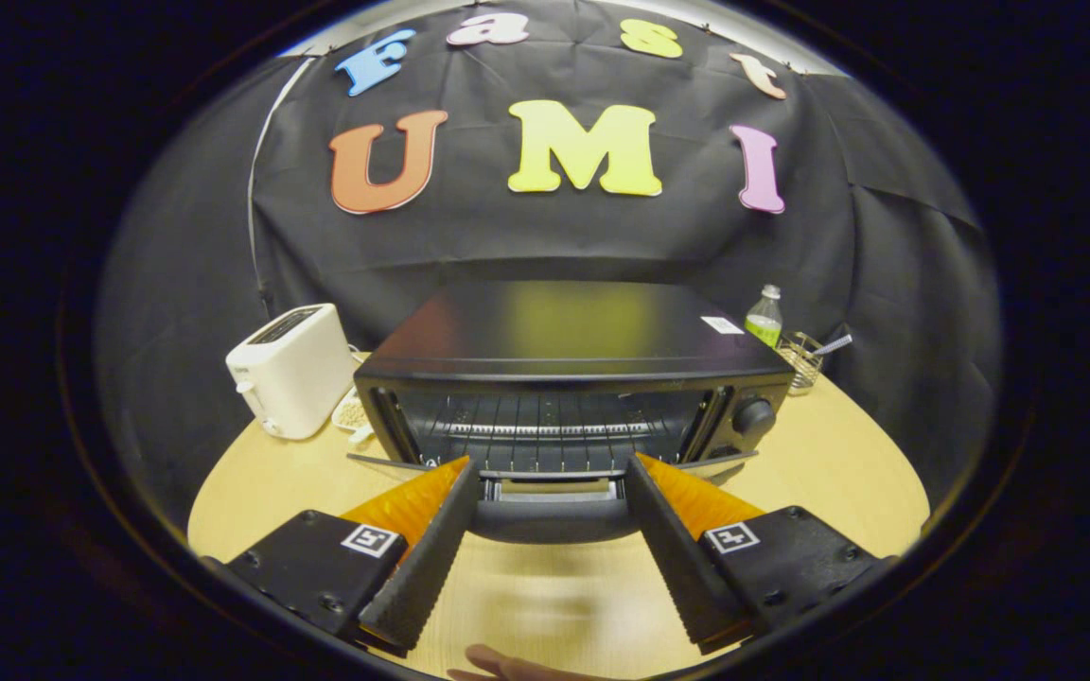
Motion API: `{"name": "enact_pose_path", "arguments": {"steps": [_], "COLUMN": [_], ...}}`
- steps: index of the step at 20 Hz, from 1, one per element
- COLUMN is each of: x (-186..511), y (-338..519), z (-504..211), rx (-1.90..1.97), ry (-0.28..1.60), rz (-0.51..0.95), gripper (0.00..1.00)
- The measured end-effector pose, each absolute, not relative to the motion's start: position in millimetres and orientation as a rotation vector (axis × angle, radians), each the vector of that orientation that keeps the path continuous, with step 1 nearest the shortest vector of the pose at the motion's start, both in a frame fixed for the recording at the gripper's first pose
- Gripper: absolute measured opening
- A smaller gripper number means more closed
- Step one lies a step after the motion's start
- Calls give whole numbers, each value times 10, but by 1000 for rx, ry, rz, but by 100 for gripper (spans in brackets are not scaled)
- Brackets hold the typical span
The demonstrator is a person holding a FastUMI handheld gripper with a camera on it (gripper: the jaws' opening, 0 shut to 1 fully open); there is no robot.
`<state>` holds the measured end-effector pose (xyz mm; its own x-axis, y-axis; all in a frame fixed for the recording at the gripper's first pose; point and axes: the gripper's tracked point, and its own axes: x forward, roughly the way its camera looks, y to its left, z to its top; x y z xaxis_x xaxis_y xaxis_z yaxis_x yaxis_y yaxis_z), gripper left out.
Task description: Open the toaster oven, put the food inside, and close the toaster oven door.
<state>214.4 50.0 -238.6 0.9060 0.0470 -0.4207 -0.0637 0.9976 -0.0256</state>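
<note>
Black toaster oven faces gripper, door down between spread jaws.

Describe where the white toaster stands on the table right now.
The white toaster stands on the wooden table, left of the open toaster oven, well beyond the open gripper.

gripper view | faces toaster oven front | close, slightly above table
</note>
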Motion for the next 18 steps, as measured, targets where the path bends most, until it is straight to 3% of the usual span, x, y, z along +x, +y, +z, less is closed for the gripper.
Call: {"name": "enact_pose_path", "arguments": {"steps": [11, 18], "x": [1668, 1605], "y": [415, 360], "z": [-3078, -3438], "rx": [-52, -20], "ry": [389, 469], "rz": [69, 76], "gripper": [100, 100]}}
